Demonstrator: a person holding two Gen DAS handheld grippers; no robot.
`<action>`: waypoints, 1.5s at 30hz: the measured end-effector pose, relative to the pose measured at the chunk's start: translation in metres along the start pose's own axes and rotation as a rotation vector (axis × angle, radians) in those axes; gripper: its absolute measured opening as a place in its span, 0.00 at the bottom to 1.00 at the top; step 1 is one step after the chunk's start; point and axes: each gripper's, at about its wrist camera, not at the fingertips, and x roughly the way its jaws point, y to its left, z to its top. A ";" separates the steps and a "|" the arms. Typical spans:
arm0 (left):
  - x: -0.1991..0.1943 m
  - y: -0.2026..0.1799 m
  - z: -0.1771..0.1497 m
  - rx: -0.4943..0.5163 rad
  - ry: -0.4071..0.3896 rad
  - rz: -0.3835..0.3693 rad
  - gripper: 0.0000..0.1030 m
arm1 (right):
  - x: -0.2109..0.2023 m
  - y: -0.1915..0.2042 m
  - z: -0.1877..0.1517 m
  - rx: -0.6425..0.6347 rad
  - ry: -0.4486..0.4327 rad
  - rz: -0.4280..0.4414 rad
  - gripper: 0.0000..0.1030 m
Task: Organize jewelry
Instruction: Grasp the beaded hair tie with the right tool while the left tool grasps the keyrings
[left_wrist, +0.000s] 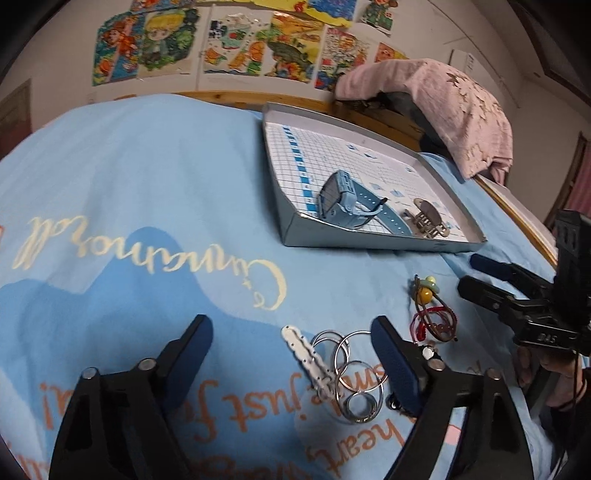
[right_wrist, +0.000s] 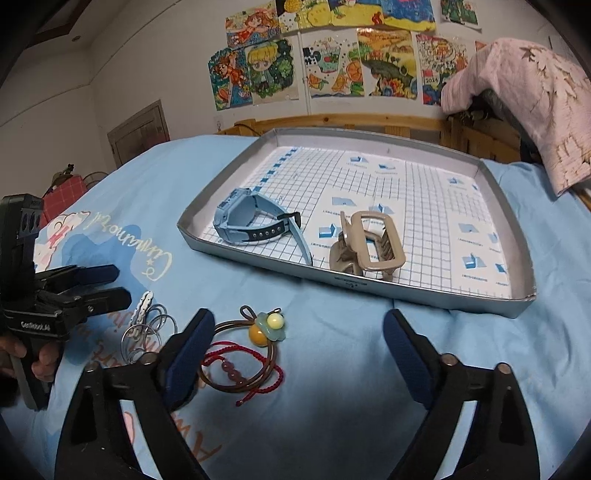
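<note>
A grey tray (right_wrist: 369, 287) lined with grid paper lies on the blue bedsheet (right_wrist: 332, 350); inside it are a light blue watch (right_wrist: 247, 221) and a beige claw clip (right_wrist: 369, 243). My left gripper (left_wrist: 291, 332) stands open low over the sheet, with a white hair clip (left_wrist: 306, 354) and several linked silver rings (left_wrist: 351, 376) between its fingers, untouched. My right gripper (right_wrist: 299, 321) is also open. A brown hair tie with a flower bead (right_wrist: 269, 326) and a red braided bracelet (right_wrist: 240, 373) lie by its left finger. In the left wrist view the tray (left_wrist: 369, 244) sits farther back.
A pink cloth (right_wrist: 535, 103) hangs over dark furniture at the back right. A wooden bed rail (right_wrist: 332, 122) runs behind the tray, under coloured drawings (right_wrist: 332, 66) on the wall. A hand (right_wrist: 40, 365) holds the left gripper's handle.
</note>
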 end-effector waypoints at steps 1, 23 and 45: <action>0.002 0.001 0.001 0.006 0.006 -0.026 0.78 | 0.002 0.000 0.000 0.003 0.009 0.006 0.77; 0.044 -0.039 0.007 0.262 0.187 -0.166 0.29 | 0.034 0.014 0.001 -0.077 0.109 0.097 0.44; 0.071 -0.053 0.020 0.352 0.351 -0.206 0.14 | 0.053 0.012 0.001 -0.057 0.158 0.124 0.28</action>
